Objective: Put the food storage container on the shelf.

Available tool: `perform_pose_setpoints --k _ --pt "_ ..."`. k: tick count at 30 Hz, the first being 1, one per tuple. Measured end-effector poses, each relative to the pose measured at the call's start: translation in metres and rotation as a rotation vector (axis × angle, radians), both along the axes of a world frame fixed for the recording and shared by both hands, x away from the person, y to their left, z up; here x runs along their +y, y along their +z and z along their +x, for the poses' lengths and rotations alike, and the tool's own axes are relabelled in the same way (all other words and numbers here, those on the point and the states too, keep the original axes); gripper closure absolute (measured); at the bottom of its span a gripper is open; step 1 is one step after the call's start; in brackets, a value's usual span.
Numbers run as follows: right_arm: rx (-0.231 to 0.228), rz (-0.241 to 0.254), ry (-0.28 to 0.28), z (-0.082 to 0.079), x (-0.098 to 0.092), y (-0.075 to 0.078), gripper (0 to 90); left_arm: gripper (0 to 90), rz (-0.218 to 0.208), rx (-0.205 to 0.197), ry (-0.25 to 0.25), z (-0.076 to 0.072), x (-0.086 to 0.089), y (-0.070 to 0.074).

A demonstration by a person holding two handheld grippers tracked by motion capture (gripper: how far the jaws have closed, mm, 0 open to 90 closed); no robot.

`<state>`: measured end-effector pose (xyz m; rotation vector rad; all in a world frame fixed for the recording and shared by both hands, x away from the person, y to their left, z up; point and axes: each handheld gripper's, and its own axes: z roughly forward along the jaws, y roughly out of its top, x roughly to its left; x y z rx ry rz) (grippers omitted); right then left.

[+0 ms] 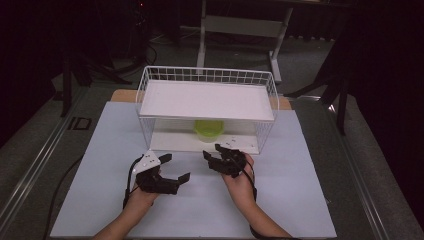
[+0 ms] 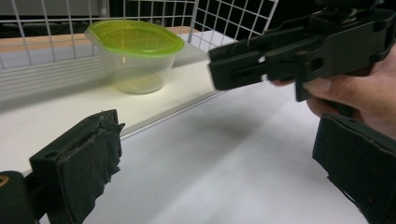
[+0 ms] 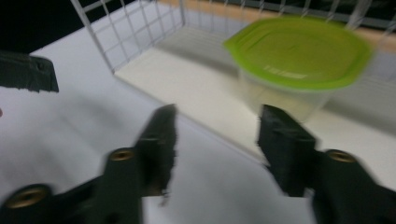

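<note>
A clear plastic container with a green lid stands on the lower shelf of a white wire rack. My left gripper is open on the white table surface in front of the rack's left half, with nothing between its jaws. My right gripper is open too, just in front of the rack's lower shelf and pointing at the container, a short way from it. In the left gripper view the right gripper and the hand holding it show at the right.
The rack has a white upper shelf board and wire side walls. It stands at the back of a white mat on the table. A desk frame stands on the dark floor beyond.
</note>
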<state>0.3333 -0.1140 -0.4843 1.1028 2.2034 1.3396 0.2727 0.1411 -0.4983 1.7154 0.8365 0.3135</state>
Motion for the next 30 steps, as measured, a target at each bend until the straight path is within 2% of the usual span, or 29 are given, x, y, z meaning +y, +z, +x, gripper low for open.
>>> perform_pose_setpoints --k 1,3,6,11,13,18,23,30 --pt "-0.021 0.021 -0.009 -0.005 -0.006 0.003 37.1 2.1 0.0 -0.001 -0.002 0.0 0.0 0.001" --pt "-0.033 0.033 -0.009 -0.008 -0.01 0.005 28.8 2.1 0.008 -0.006 -0.007 -0.001 0.001 0.003" --pt "-0.022 0.041 0.025 -0.013 -0.017 0.007 20.0 2.1 0.01 -0.011 -0.011 -0.001 0.001 0.006" --pt "-0.009 0.076 0.02 -0.021 -0.028 0.009 19.3 2.1 0.013 -0.007 -0.024 -0.003 0.004 0.008" --pt "-0.02 0.085 0.016 -0.024 -0.033 0.009 17.8 2.1 0.011 0.0 -0.031 -0.004 0.005 0.008" --pt "-0.023 0.077 0.028 -0.033 -0.043 0.009 17.8 2.1 0.021 0.0 -0.044 -0.008 0.01 0.009" --pt "-0.048 0.063 0.036 -0.042 -0.053 0.011 17.9 2.1 0.014 0.005 -0.056 -0.012 0.016 0.01" --pt "-0.032 0.079 0.044 -0.05 -0.064 0.011 17.9 2.1 0.006 0.015 -0.056 -0.017 0.023 0.01"
